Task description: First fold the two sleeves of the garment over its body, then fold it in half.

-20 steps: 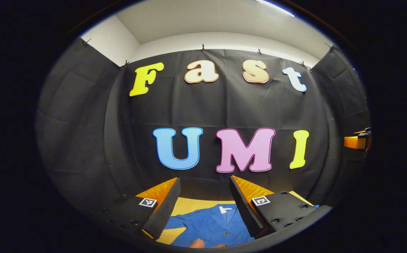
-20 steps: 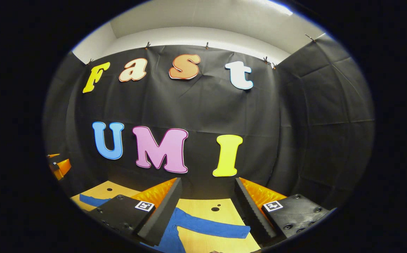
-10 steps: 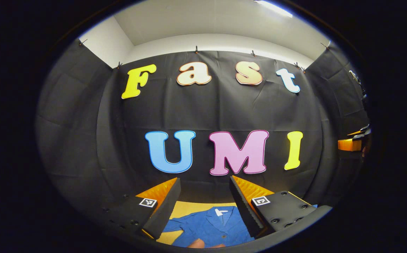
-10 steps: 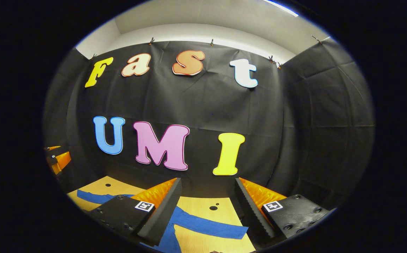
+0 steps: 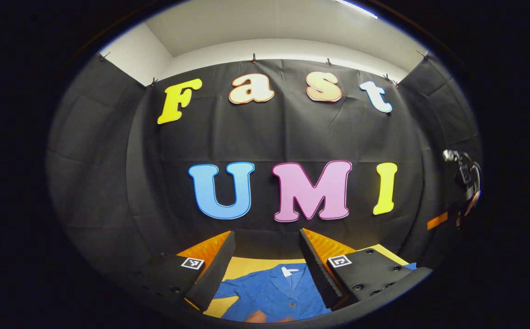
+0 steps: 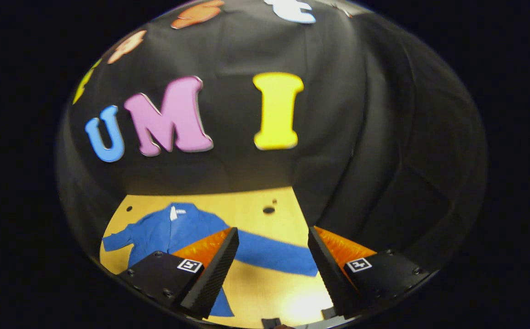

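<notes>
Blue shirt (image 6: 173, 230) lies flat on the desk (image 6: 251, 210), apparently unfolded, one sleeve (image 6: 274, 257) toward 3 o'clock. Jaws of both grippers, left gripper (image 5: 265, 260) and right gripper (image 6: 271, 262), released, grasping nothing.

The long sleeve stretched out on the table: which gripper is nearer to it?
Right. The right gripper hangs open just above the sleeve. The left gripper, open too, faces the collar.

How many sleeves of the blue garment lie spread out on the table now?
2. In the right gripper view, one sleeve stretches toward the right side between the gripper's fingers, and the other sleeve points left of the garment. Neither is folded yet.
</notes>
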{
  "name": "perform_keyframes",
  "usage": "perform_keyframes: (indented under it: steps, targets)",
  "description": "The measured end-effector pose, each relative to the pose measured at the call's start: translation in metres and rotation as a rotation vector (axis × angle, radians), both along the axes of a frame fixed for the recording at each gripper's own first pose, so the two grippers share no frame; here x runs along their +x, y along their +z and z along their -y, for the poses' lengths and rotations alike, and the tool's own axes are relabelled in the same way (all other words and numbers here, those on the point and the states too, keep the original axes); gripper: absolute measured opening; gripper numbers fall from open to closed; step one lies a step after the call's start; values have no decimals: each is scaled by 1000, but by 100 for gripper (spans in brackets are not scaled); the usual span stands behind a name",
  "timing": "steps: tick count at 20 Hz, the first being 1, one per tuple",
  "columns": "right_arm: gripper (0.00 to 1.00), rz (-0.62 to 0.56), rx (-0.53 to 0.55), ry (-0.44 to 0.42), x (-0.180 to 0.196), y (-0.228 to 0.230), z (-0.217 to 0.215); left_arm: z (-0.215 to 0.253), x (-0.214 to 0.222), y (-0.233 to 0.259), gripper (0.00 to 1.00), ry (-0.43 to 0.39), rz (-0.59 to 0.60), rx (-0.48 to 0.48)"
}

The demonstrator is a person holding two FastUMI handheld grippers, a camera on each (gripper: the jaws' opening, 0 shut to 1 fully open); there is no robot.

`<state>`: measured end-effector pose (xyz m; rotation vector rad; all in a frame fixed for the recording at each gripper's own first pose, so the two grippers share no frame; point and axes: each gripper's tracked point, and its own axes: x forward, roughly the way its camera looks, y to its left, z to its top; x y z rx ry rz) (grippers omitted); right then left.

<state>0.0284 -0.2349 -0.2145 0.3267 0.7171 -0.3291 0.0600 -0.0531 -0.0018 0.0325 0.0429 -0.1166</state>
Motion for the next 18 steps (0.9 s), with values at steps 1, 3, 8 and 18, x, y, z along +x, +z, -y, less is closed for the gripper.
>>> perform_keyframes:
  steps: [1,3,8,18]
  targets:
    - [98,-77,41,1,-1,-34,7,1,0,-3,81,12,-6,10]
    - [98,-323,133,5,-22,-113,24,4,-1,-10,81,44,-26,35]
    - [100,-595,330,-61,-24,-229,45,14,-4,-25,81,119,-89,68]
    - [96,-749,308,-75,-24,-315,76,54,-14,-55,81,208,-196,115]
